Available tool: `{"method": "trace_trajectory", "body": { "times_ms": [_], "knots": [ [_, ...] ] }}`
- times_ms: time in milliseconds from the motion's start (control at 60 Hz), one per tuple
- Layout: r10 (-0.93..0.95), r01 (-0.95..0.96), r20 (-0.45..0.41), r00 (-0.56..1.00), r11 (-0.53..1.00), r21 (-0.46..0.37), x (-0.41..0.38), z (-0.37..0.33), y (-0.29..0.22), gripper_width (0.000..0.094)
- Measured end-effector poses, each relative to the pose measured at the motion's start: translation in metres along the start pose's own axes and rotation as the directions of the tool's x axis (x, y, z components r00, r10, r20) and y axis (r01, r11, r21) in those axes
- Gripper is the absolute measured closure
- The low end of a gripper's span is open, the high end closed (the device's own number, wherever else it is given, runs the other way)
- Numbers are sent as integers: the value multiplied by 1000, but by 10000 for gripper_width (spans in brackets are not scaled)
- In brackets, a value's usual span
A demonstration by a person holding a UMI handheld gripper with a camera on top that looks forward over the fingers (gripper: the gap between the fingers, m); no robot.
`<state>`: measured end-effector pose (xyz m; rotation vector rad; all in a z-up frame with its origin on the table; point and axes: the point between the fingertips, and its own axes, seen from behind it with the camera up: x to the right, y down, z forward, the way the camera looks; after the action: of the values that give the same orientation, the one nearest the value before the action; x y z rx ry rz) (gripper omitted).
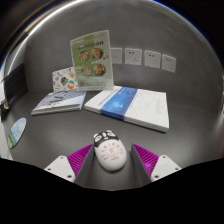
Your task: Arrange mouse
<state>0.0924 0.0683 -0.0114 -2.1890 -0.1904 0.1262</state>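
A white computer mouse [110,152] with a dark wheel end and a printed pattern on its back lies lengthwise between my fingers. My gripper [113,150] is shut on it. The pink pads [82,157] press against its two sides. The mouse's dark end points away from me, toward the books, over the dark grey table [60,130].
Beyond the fingers a white and blue box [130,105] lies flat on the table, with a thin booklet [60,102] to its left. An upright card with pictures [90,58] stands behind them. Wall sockets [150,58] sit on the grey wall. A round object [16,130] lies far left.
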Motion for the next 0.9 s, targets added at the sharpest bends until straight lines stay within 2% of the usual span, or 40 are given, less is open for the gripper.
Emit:
{"method": "trace_trajectory", "body": {
  "times_ms": [67,117,133,150,167,333,400,500,633,750,833,900],
  "knots": [
    [0,0,2,1000,1000,8,6,12,-9,168],
    [6,-6,1,1000,1000,17,9,19,-14,230],
    [11,-11,-3,1000,1000,19,11,21,-15,300],
    [15,-15,-1,1000,1000,22,11,23,-17,321],
    [18,-18,-3,1000,1000,23,12,24,-17,381],
    [76,-76,-38,996,997,13,15,25,-18,487],
    [81,-79,-93,992,997,19,22,18,-17,507],
    [155,-138,-169,973,984,110,17,-17,-37,524],
    [138,-97,-143,980,960,262,-83,-87,-97,523],
    [96,-48,-108,990,925,378,-221,-132,-146,527],
    [78,-50,-59,995,922,383,-327,-129,-148,530],
    [65,-56,-19,998,946,321,-402,-99,-122,529]
  ]
}}
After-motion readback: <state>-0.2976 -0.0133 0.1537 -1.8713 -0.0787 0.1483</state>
